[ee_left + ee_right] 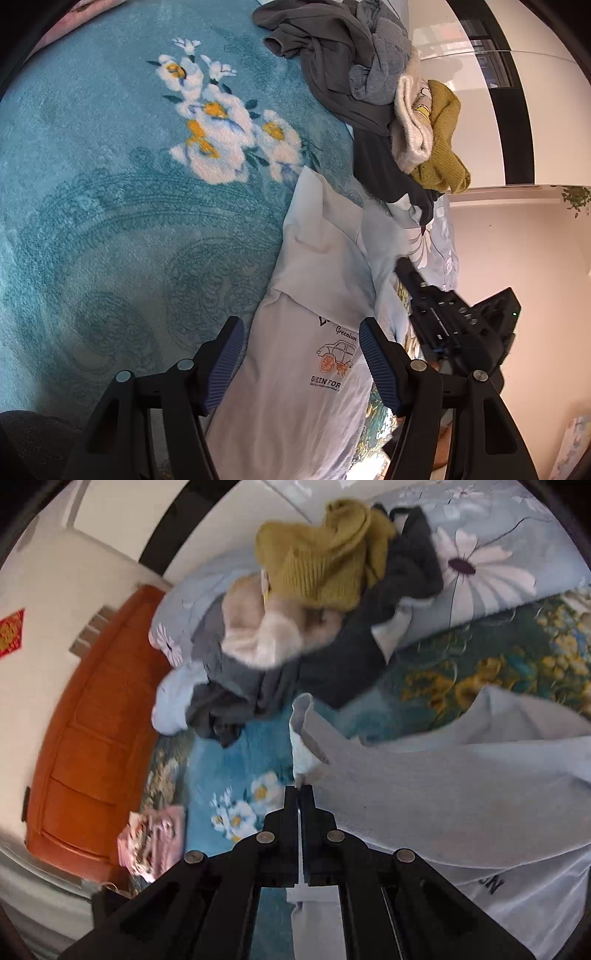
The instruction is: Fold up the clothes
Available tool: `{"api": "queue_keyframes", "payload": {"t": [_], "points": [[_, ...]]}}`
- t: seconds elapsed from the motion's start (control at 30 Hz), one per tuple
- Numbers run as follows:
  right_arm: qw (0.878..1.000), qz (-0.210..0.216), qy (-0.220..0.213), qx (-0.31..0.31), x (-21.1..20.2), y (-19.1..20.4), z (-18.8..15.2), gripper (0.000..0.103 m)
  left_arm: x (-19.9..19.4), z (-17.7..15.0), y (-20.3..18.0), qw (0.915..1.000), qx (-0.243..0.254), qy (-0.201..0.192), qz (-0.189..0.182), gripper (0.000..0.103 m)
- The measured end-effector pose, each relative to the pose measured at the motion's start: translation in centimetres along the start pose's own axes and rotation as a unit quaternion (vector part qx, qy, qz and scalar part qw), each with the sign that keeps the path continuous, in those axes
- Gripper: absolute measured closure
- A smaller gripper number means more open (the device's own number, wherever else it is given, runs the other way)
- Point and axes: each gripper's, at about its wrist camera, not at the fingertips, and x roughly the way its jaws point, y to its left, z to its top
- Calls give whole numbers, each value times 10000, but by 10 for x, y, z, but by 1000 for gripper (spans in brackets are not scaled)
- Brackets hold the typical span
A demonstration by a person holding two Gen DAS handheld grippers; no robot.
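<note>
Left wrist view: left gripper (301, 363) jaws apart, straddling white T-shirt (295, 387) flat on teal blanket (110, 203); shirt's long axis straight ahead.

Right wrist view: right gripper (298, 790) clamped on shirt edge, lifted; unfolded pile (303, 602) beyond.

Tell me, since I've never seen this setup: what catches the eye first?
The white T-shirt with a car print lies on a teal floral blanket, under the open left gripper. The right gripper is shut on its edge. Behind, a clothes heap is topped by a mustard knit sweater.
</note>
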Motion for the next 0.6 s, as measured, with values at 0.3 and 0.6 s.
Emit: {"api": "queue_keyframes", "payload": {"t": [0.3,0.6], "points": [[9897,-314,894,-1069,45,29,-50,99,16,12,5,9997,-163,133,-146,34],[9981,-551,187,187,-33,-52,-25,81,79,38,-44,9984,-112,421,-346,34]]}}
